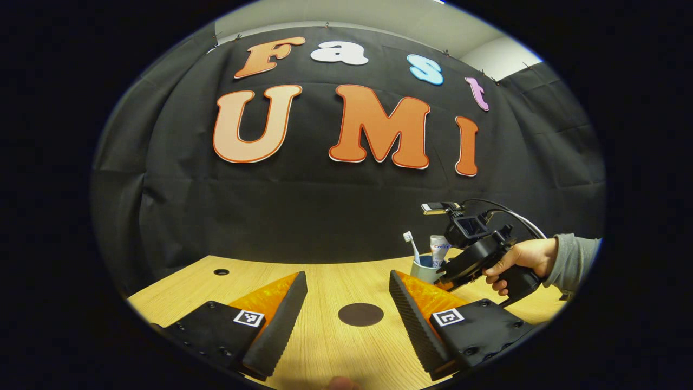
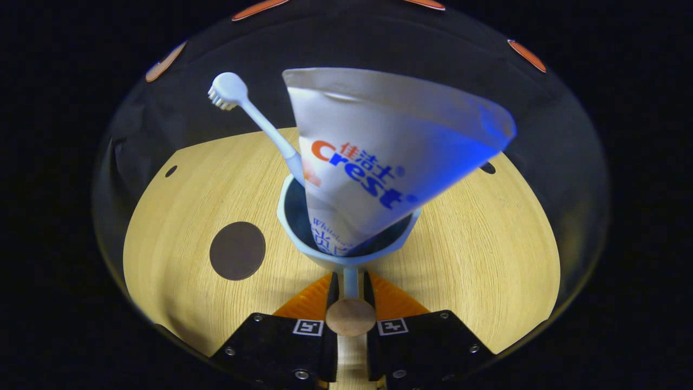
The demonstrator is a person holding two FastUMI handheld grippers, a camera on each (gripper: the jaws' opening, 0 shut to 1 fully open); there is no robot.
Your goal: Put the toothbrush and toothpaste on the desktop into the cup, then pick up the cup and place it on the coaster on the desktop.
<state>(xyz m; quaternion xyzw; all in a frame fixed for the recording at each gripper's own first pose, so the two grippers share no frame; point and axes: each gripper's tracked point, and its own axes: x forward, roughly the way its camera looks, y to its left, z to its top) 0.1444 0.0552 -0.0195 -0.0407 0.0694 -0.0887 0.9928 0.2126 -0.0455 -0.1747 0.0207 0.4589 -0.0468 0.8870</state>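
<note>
A pale blue cup (image 2: 303,227) stands upright with the white toothbrush (image 2: 254,119) and the toothpaste tube (image 2: 373,157) leaning inside it. My right gripper (image 2: 351,279) is shut on the cup's thin handle (image 2: 351,284), which ends in a round wooden knob. The dark round coaster (image 2: 237,250) lies on the desktop left of the cup. In the left gripper view, my left gripper (image 1: 346,276) hangs open over the desk, with the coaster (image 1: 360,314) ahead between its fingers. Behind it to the right are the cup (image 1: 425,270), the toothbrush (image 1: 411,246), the tube (image 1: 439,249) and the right gripper (image 1: 471,254). Whether the cup rests on the desk I cannot tell.
The wooden desktop (image 2: 487,260) has small cable holes (image 2: 171,171) near its far corners, one seen from the left side too (image 1: 221,272). A hand (image 1: 520,260) in a grey sleeve holds the right gripper. The black cloth wall stands behind the desk.
</note>
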